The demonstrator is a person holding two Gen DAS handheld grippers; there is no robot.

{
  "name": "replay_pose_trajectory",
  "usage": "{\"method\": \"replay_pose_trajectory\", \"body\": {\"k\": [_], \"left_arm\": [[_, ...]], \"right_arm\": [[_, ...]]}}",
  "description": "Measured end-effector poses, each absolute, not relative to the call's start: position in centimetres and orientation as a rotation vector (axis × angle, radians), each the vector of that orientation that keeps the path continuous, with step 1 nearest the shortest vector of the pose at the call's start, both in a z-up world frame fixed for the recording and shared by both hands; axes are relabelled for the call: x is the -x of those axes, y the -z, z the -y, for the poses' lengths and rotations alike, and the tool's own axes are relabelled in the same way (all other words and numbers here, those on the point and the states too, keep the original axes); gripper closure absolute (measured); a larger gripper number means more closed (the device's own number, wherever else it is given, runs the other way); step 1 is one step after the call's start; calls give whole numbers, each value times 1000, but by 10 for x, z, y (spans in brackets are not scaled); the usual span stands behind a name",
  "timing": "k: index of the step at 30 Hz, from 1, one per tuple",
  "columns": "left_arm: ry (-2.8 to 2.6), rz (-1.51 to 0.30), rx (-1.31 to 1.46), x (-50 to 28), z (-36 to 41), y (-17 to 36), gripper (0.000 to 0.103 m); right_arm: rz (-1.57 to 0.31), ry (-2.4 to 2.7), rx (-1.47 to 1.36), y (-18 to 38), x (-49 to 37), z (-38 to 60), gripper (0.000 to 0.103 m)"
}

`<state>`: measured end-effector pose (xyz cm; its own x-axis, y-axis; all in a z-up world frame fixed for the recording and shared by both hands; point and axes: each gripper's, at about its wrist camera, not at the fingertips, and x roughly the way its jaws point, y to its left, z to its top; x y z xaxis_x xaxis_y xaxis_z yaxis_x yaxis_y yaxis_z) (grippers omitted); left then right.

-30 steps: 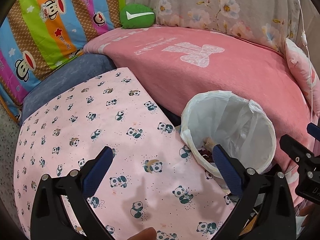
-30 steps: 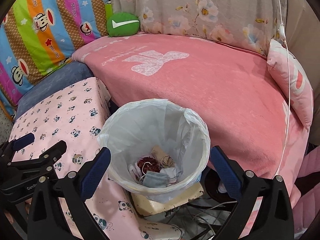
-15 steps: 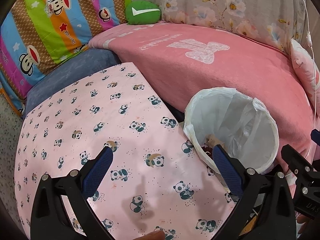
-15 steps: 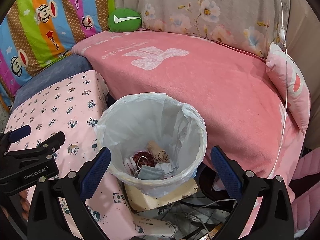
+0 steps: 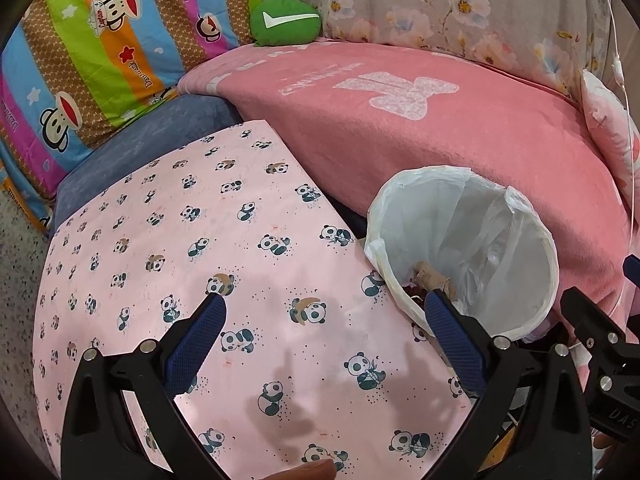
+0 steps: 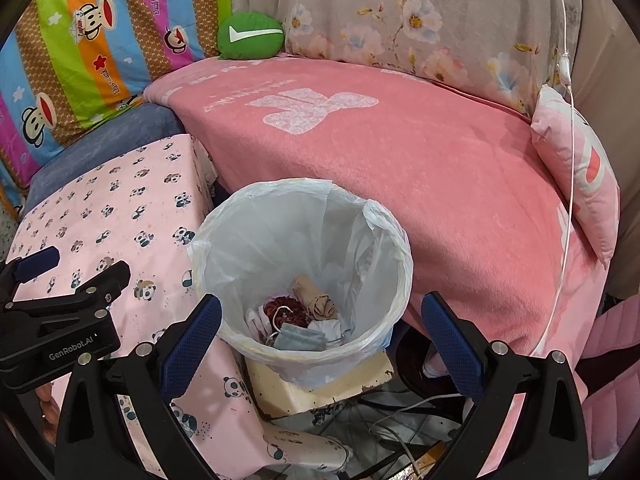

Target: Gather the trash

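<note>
Both claws spread wide and empty: right claw (image 6: 320,332) hangs right over the bin (image 6: 394,240), trash (image 6: 304,320) in its bottom. Left claw (image 5: 324,328) sits over the table (image 5: 168,216), the bin to its right.

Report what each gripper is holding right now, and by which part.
Nothing is held. The left gripper is open above the panda cloth, and the right gripper is open over the trash bin; nothing sits between either pair of fingers.
</note>
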<state>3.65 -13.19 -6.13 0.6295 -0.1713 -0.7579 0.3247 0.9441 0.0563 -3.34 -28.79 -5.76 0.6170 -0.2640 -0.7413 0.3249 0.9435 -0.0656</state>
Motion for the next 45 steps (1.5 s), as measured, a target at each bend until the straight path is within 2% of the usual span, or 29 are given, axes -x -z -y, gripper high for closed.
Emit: {"method": "replay_pose_trajectory", "body": {"k": [45], "left_arm": [[284,-841,-236,-20,148,65,8]], "right_arm": [[-854,359,-95,66,46,298,4]]}}
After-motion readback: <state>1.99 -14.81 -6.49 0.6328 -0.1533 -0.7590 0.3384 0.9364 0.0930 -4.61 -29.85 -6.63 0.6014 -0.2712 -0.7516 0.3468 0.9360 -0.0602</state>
